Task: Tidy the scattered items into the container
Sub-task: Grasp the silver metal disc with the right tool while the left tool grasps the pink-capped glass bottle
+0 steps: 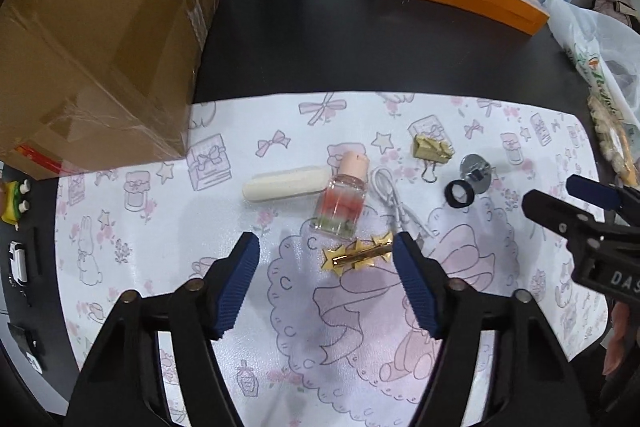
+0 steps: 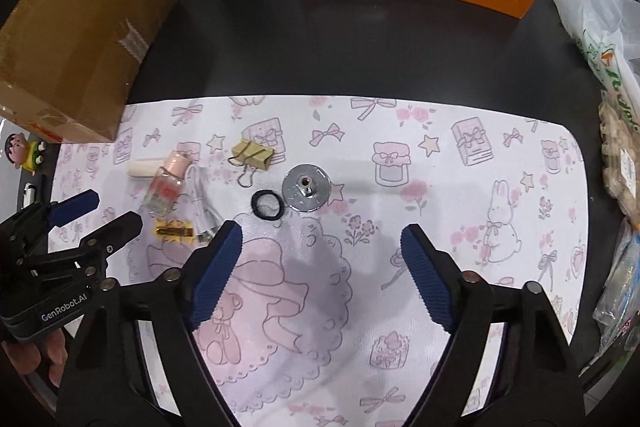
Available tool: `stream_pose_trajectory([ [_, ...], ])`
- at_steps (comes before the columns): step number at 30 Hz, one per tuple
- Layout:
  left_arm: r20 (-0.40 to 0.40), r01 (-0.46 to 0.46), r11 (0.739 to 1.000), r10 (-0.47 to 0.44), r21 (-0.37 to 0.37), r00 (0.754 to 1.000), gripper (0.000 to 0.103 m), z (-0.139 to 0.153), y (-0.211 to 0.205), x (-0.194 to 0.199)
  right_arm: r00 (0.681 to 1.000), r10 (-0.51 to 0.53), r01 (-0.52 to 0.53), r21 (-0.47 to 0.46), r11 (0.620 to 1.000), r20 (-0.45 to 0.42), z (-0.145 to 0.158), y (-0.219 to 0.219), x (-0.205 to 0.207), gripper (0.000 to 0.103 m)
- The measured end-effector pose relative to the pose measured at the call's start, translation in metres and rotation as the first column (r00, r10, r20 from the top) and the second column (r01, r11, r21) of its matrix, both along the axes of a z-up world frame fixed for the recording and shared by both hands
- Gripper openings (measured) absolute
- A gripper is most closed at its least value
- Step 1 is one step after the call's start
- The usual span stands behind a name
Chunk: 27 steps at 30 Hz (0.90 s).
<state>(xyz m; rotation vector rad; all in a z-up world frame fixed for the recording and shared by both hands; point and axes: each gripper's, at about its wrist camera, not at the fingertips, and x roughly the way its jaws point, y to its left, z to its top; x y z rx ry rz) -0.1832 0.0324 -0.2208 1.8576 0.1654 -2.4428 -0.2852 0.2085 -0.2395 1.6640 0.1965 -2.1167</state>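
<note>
Left gripper (image 1: 326,259) wide open, right gripper (image 2: 320,247) empty

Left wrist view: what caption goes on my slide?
Open left gripper hovers over a gold star hair clip on the patterned mat.

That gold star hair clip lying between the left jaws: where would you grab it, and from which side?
Probably across the narrow bar of the gold star hair clip, coming straight down from above. It lies flat on the patterned mat, its length running side to side, so the left gripper, jaws open, would need turning to pinch its short width.
</note>
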Motion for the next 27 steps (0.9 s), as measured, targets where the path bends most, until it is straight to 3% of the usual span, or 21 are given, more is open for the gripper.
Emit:
stream_pose_trajectory([
  [5, 0.04, -0.015, 1.0, 0.015, -0.006, 0.999, 0.05, -0.018, -0.003, -0.006, 0.999, 0.005, -0.006, 0.002, 1.0, 0.033, -0.021, -0.008, -0.011, 0.07],
  [14, 0.078, -0.016, 1.0, 0.018, -0.02, 0.997, 0.04, -0.03, 0.003, -0.013, 0.998, 0.045, -0.046, 0.023, 0.999, 0.049, -0.044, -0.023, -0.019, 0.042],
  [21, 0.099, -0.017, 1.0, 0.019, -0.02, 0.995, 0.039, -0.034, 0.009, -0.017, 0.995, 0.09, -0.092, 0.048, 0.995, 0.05, -0.049, -0.04, -0.024, 0.039],
  [23, 0.105, -0.022, 1.0, 0.024, -0.02, 0.994, 0.032, -0.036, 0.008, -0.016, 0.994, 0.102, -0.105, 0.068, 0.992, 0.047, -0.049, -0.044, -0.023, 0.029],
  [27, 0.115, -0.026, 1.0, 0.026, -0.005, 0.993, 0.024, -0.038, 0.007, -0.014, 0.992, 0.122, -0.125, 0.102, 0.987, 0.035, -0.048, -0.05, -0.018, 0.026],
])
